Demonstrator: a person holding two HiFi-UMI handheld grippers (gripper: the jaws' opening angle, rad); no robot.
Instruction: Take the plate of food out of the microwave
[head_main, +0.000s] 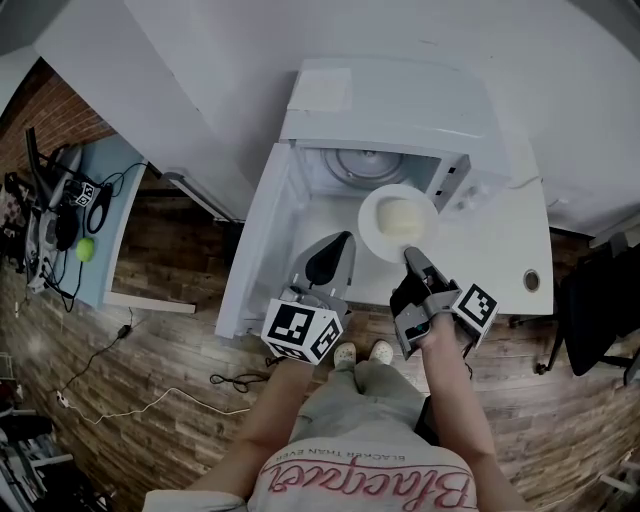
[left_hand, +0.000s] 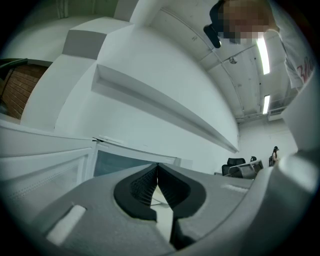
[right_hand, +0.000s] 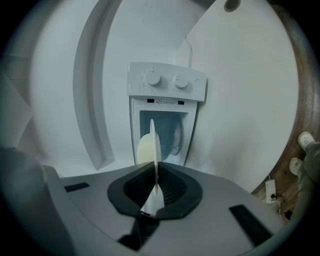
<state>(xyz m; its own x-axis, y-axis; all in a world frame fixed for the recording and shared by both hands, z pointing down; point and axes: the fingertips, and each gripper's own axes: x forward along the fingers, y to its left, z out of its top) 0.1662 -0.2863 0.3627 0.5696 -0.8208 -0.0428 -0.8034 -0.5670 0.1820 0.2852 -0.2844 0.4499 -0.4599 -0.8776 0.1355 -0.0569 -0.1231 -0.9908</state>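
Note:
A white plate (head_main: 385, 232) carries a pale mound of food (head_main: 405, 216) and hangs just in front of the open white microwave (head_main: 385, 110). My right gripper (head_main: 411, 256) is shut on the plate's near rim. In the right gripper view the plate (right_hand: 155, 145) stands edge-on between the pads, with the food (right_hand: 144, 149) on its left side and the microwave (right_hand: 167, 86) behind it. The glass turntable (head_main: 366, 163) inside is bare. My left gripper (head_main: 343, 241) is shut on nothing, left of the plate, by the open door (head_main: 262, 240). In the left gripper view its jaws (left_hand: 158, 168) meet.
The microwave stands on a white table (head_main: 500, 250) with a round cable hole (head_main: 531, 280). A desk with gear and a green ball (head_main: 85, 249) is at the far left. Cables (head_main: 150, 400) lie on the wooden floor. A black chair (head_main: 600, 310) stands on the right.

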